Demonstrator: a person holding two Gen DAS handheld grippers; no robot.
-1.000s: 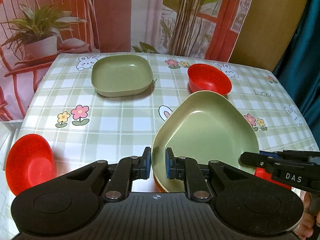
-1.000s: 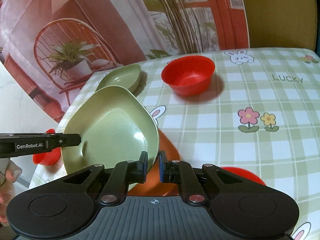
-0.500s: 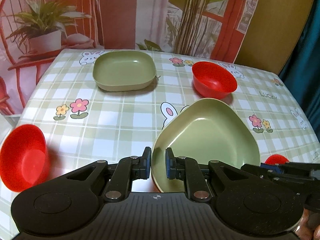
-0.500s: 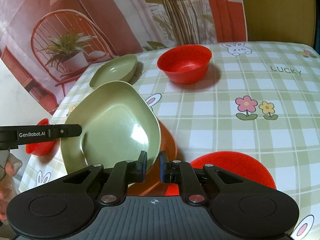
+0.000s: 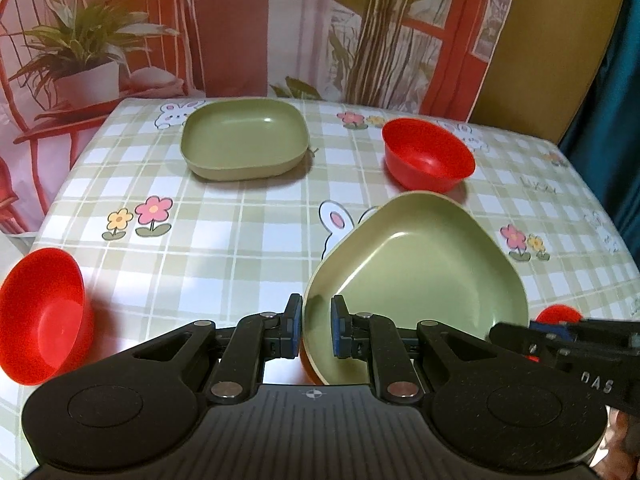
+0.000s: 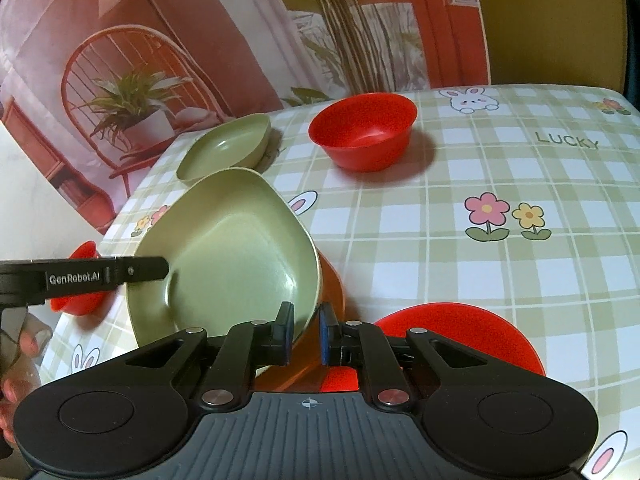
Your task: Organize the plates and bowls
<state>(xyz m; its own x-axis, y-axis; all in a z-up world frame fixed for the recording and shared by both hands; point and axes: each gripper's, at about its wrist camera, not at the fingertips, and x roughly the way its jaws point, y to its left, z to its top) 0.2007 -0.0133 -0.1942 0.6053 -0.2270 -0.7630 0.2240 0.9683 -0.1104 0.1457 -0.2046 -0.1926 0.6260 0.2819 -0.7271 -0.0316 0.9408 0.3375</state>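
Note:
A green square plate [image 5: 420, 264] [image 6: 232, 252] lies stacked on an orange plate [image 6: 332, 292], both tilted with the near edge raised over the checked tablecloth. My left gripper [image 5: 316, 326] is shut on the stack's near left rim. Opposite it, my right gripper [image 6: 306, 334] is shut on the near right rim, with green and orange edges between its pads. Each gripper's side shows in the other's view. A second green plate [image 5: 244, 144] [image 6: 228, 148] rests at the back left. Red bowls stand at the back [image 5: 428, 156] [image 6: 364, 132], the left edge [image 5: 40, 316] and near right [image 6: 460, 332].
The table [image 5: 224, 248] ends in a drop on the left, close to the left red bowl. A printed backdrop [image 5: 240, 28] of a chair and plants hangs behind the far edge. Fingers of the person's hand [image 6: 24, 344] show at the lower left of the right wrist view.
The held stack has shifted a little in both views. The near right red bowl has come further into the right wrist view. Both grips are unchanged.

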